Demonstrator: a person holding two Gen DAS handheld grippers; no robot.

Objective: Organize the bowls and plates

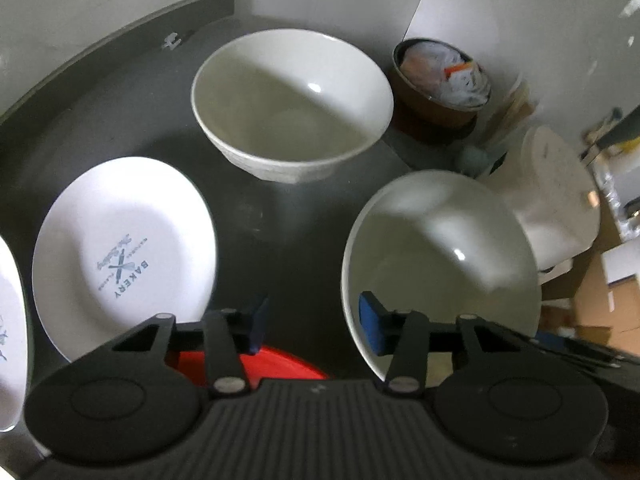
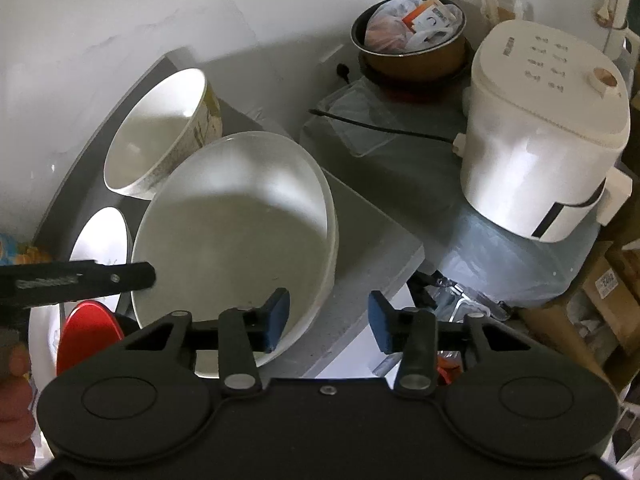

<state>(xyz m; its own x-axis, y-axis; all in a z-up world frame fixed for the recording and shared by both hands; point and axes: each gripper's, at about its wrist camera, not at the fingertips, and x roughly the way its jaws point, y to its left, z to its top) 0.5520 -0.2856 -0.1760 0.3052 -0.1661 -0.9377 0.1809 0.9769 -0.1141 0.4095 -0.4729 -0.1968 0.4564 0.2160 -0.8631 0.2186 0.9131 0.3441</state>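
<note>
Both claws gape empty: the left gripper (image 1: pixel 314 326) straddles the near bowl (image 1: pixel 440 264)'s rim, the right gripper (image 2: pixel 328 322) likewise (probably steadying it); the far bowl (image 1: pixel 292 104) waits behind on the dark counter (image 1: pixel 300 232).

— How did the left gripper (image 1: pixel 316 326) stand?
— Its blue-padded jaws were spread wide apart, pointing forward and down, with nothing pressed between them.
— And the right gripper (image 2: pixel 329 322)?
— Much the same: jaws parted, pads facing each other across an open gap.
— Could either be seen from the other side?
— Yes. From the right wrist, a black finger (image 2: pixel 120 276) of the left gripper reached in from the left edge.
— Any hand in view?
— Possibly fingers (image 2: pixel 14 420) at the lower left edge, though too blurred to be sure.
</note>
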